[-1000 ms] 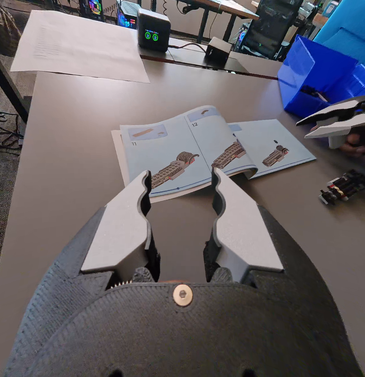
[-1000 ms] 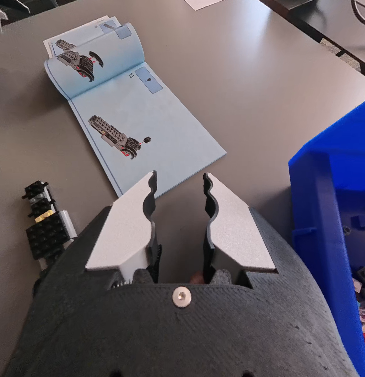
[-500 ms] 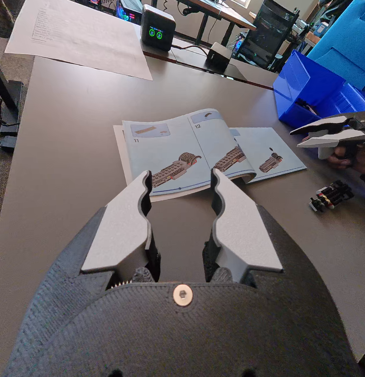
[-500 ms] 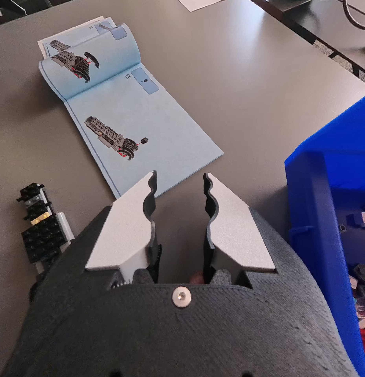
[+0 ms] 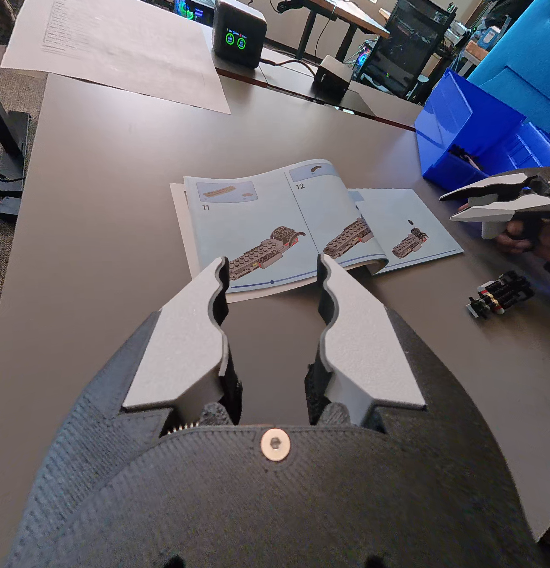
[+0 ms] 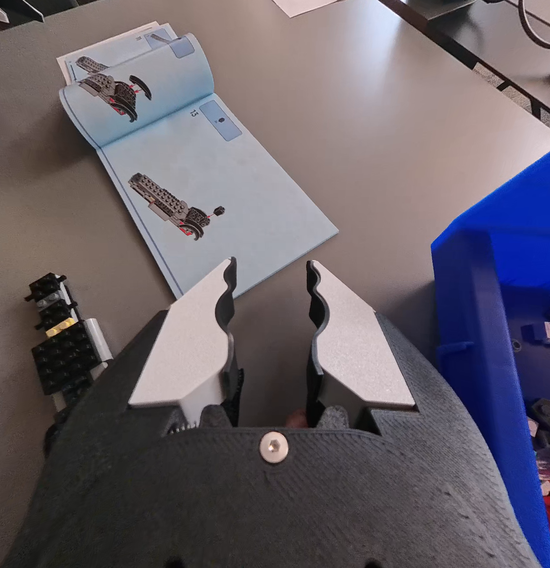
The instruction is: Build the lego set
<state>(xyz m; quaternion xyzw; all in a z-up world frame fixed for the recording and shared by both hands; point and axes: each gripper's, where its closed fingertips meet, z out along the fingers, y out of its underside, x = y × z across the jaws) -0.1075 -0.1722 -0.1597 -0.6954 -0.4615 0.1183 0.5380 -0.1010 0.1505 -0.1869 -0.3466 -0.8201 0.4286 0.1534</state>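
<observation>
Your left gripper (image 5: 272, 270) hangs over the dark table (image 5: 113, 190) with its jaws spread apart and nothing between them, its tips just at the near edge of the open instruction booklet (image 5: 267, 224). Take that booklet as your landmark: it lies flat with one middle page curling up. The partly built lego model (image 5: 501, 295), a small black assembly with bits of white, yellow and red, rests on the table just to the right of the booklet's near right corner, well apart from your left gripper. Your right gripper (image 6: 270, 264) is also released and empty, held above the booklet's right-hand corner. In the right wrist view the lego model (image 6: 60, 341) lies just left of that gripper, partly hidden under its black body, not touching the fingers. The blue parts bin (image 6: 482, 307) stands to the right of the booklet, loose pieces inside it.
</observation>
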